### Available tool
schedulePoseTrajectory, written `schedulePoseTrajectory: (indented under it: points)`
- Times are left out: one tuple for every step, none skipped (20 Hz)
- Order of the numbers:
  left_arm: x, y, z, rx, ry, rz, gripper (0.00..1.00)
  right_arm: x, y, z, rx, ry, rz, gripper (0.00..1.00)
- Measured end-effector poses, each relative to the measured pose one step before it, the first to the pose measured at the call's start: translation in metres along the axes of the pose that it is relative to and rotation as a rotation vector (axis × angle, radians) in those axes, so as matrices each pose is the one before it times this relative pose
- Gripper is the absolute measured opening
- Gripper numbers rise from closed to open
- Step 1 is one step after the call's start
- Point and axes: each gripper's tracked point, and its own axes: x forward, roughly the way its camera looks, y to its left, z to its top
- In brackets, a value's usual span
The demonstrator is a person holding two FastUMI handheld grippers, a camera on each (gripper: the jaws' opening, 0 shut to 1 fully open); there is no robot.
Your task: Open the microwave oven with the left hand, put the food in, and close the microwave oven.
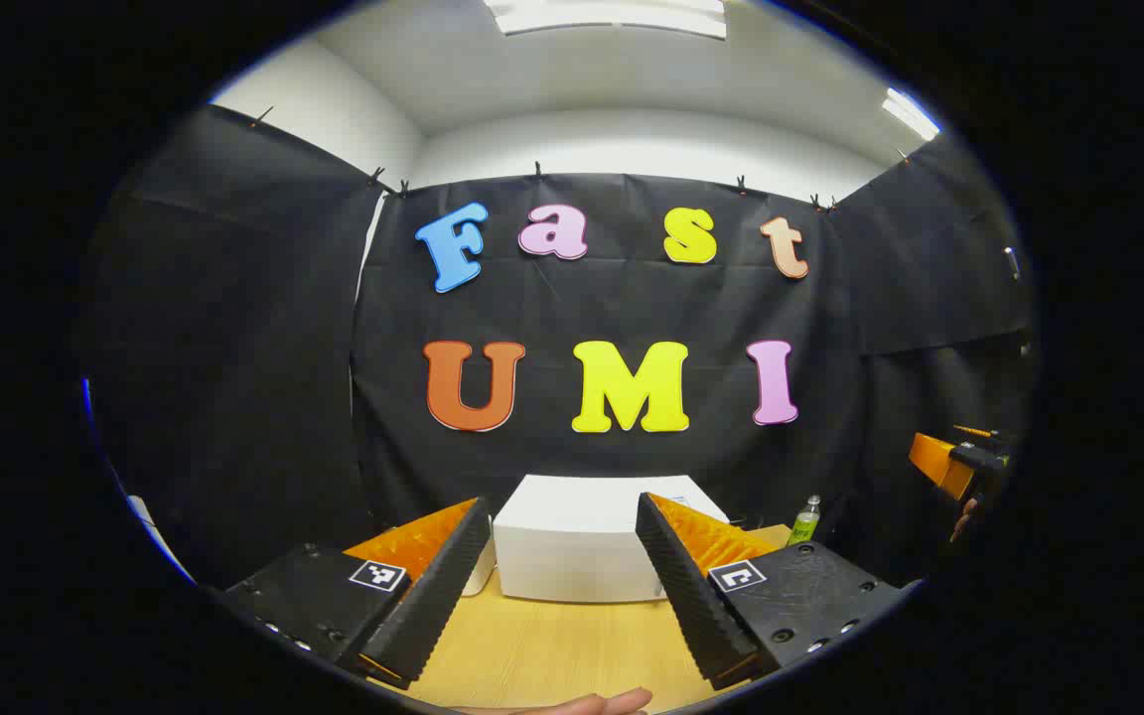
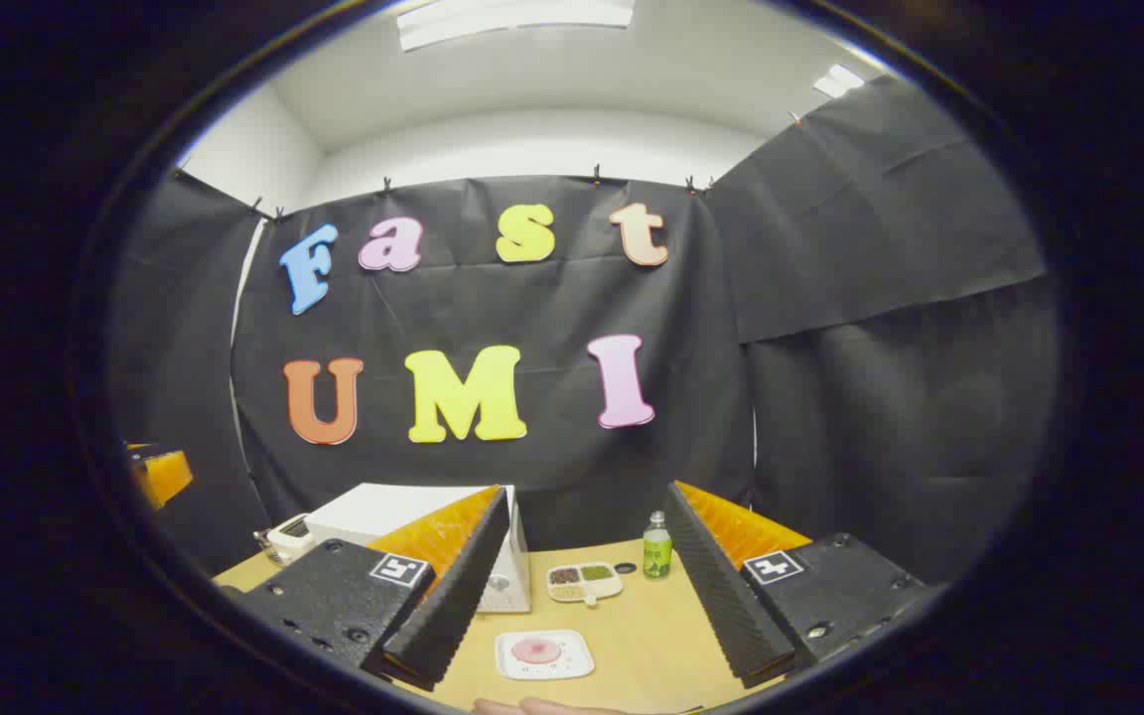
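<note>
The white microwave oven stands on the wooden table, straight ahead of my left gripper, whose jaws are wide open and hold nothing. In the right gripper view the microwave oven sits at the left, partly behind my left finger. A square white plate with a pink piece of food lies on the table between the fingers of my right gripper, which is open and holds nothing. The other gripper shows at the far right edge of the left gripper view, and again as the other gripper at the left edge of the right gripper view.
A small green bottle and a divided tray of snacks stand behind the plate. A small white device sits left of the microwave. Fingertips of a hand show at the table's near edge. Black cloth walls close the booth.
</note>
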Motion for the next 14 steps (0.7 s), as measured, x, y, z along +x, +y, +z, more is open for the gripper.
schedulePoseTrajectory:
  points:
    - [0.00009,0.00301,0.00151,-0.00313,-0.00146,0.00118,0.95,-0.00204,0.00132,0.00335,-0.00845,-0.00757,-0.00012,1.00]
    - [-0.00050,0.00253,0.00144,0.00364,-0.00519,0.00149,0.95,-0.00221,0.00033,0.00444,-0.00816,-0.00724,-0.00235,0.91]
    - [-0.00074,0.00234,0.00094,0.00597,-0.00218,0.00308,0.95,-0.00202,0.00055,0.00192,-0.00716,-0.00275,0.00060,0.91]
    - [0.00045,0.00024,0.00004,0.00189,-0.00406,-0.00195,0.95,-0.00188,0.00111,0.00163,-0.00228,-0.00065,0.00429,0.91]
    - [-0.00139,-0.00020,0.00152,-0.00156,-0.00459,-0.00142,0.94,-0.00019,0.00137,0.00060,0.00136,0.00003,0.00403,0.91]
    - [-0.00080,-0.00138,-0.00134,-0.00238,-0.00074,-0.00338,0.93,-0.00040,-0.00041,0.00050,0.00096,0.00348,0.00084,0.91]
    - [-0.00116,-0.00230,-0.00048,-0.00213,0.00179,-0.00853,0.93,0.00001,-0.00119,-0.00126,0.00126,0.00371,-0.00151,1.00]
    - [-0.00055,-0.00282,0.00035,0.00144,0.00253,-0.00925,0.93,0.00130,-0.00078,-0.00079,-0.00009,0.00451,0.00019,0.91]
    - [0.00038,-0.00135,0.00028,0.00447,0.00215,-0.00448,0.93,0.00110,-0.00060,-0.00024,0.00180,0.00068,0.00127,0.91]
    - [-0.00223,0.00059,0.00116,0.00753,-0.00127,-0.00107,0.93,0.00152,-0.00110,-0.00099,-0.00203,0.00503,-0.00050,0.91]
    - [-0.00131,-0.00131,0.00059,0.00731,-0.00327,-0.00168,0.93,0.00199,-0.00340,-0.00268,-0.00139,0.00559,-0.00473,1.00]
    - [0.00088,-0.00126,0.00136,0.00575,-0.00525,-0.00037,0.93,0.00209,-0.00111,0.00039,-0.00049,0.00027,0.00104,0.91]
    - [0.00124,-0.00048,-0.00022,0.00327,-0.00146,0.00301,0.80,0.00224,-0.00060,-0.00027,-0.00414,-0.00043,0.00085,0.91]
    - [0.00234,-0.00087,-0.00260,-0.00180,0.00432,0.00096,0.80,0.00208,-0.00213,-0.00096,-0.00345,-0.00202,-0.00070,0.91]
